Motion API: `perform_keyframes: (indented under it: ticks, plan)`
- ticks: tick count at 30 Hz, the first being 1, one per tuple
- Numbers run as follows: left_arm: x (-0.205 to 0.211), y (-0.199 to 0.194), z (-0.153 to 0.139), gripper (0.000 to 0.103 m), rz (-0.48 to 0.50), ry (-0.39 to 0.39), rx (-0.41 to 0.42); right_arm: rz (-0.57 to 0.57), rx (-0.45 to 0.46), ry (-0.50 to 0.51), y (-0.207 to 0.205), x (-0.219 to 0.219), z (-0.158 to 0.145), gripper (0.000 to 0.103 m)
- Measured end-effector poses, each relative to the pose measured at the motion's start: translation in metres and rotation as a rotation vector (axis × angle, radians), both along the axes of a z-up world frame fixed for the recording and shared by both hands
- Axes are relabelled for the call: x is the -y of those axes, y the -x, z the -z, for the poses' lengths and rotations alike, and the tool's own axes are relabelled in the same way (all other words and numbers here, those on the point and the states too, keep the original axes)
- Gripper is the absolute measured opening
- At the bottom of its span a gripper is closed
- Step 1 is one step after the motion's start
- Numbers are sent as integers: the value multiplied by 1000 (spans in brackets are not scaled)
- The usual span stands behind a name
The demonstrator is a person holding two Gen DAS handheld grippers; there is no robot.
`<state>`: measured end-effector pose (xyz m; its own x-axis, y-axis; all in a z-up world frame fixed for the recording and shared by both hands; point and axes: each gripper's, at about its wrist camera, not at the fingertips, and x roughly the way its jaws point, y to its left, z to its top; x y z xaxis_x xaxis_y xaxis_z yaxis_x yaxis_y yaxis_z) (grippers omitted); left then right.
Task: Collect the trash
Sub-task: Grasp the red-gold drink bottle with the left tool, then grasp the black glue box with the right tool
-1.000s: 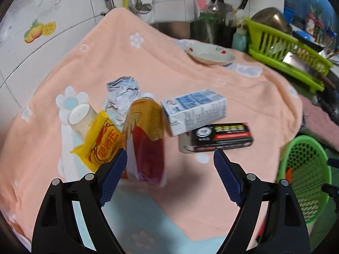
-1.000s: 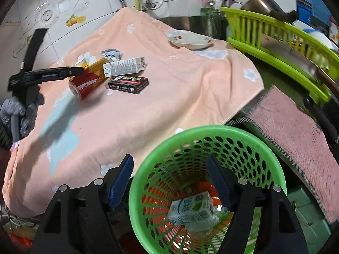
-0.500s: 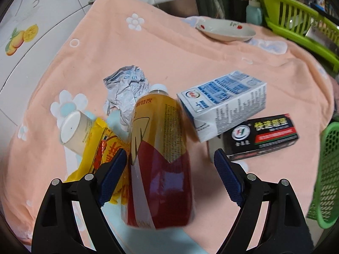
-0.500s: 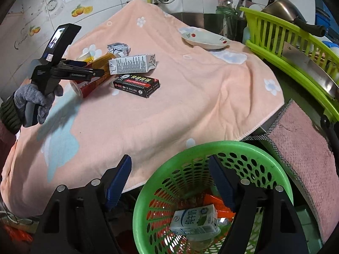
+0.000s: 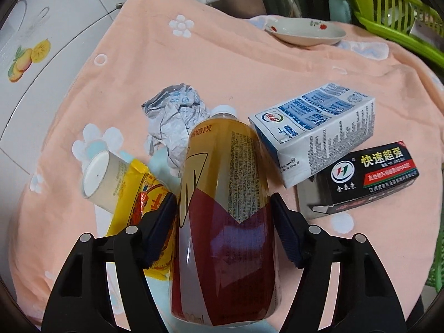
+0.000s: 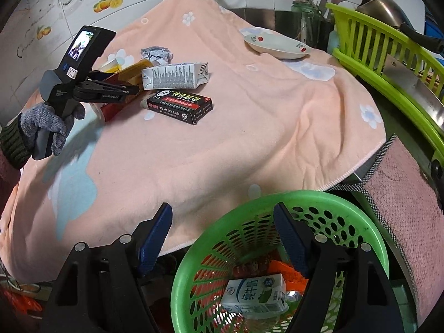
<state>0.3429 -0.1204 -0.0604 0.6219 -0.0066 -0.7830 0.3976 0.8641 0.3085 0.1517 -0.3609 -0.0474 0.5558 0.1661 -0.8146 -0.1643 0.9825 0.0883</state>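
Note:
A drink bottle (image 5: 222, 208) with a yellow and red label lies on the peach towel (image 5: 222, 63), cap pointing away. My left gripper (image 5: 222, 202) is closing on it, and its blue pads touch both sides of the bottle's body. The right wrist view shows the same left gripper (image 6: 136, 90) in a gloved hand, down at the bottle (image 6: 127, 72). My right gripper (image 6: 222, 211) hangs open and holds nothing, over the near rim of the green basket (image 6: 277, 197). A milk carton (image 6: 255, 291) lies inside that basket.
Beside the bottle lie a blue-and-white carton (image 5: 319, 138), a black box (image 5: 369, 177), crumpled paper (image 5: 174, 113), a yellow wrapper (image 5: 141, 194) and a white cup (image 5: 102, 177). A plate (image 5: 305, 32) sits at the towel's far side. A green dish rack (image 6: 374, 50) and pink cloth (image 6: 410, 194) border the right.
My left gripper came down and forward over the bottle, and its jaws narrowed from wide open onto the bottle's sides. The right gripper shifted slightly over the basket, still open.

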Motion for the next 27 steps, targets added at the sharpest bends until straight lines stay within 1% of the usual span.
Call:
perform_keyframes:
  ticks: [2, 4, 8, 13, 16, 21, 27]
  plan:
    - [-3, 4, -3, 67, -2, 18, 9, -9, -2, 0, -5, -2, -1, 73]
    - [-8, 9, -9, 67, -4, 52, 12, -21, -1, 2, -10, -4, -2, 73]
    - [-14, 21, -21, 67, 2, 101, 30, -65, 6, 13, -26, -14, -8, 73]
    - [-27, 40, -37, 67, 8, 171, 40, -146, 19, -2, -57, -31, -17, 73]
    - [-36, 50, -45, 67, 8, 202, 44, -208, 17, 13, -79, -45, -19, 73]
    - [-52, 66, -57, 67, 5, 253, 53, -272, 1, 36, -113, -66, -15, 73]
    - [-74, 81, -66, 67, -11, 286, 63, -322, -32, 52, -145, -83, 0, 73]
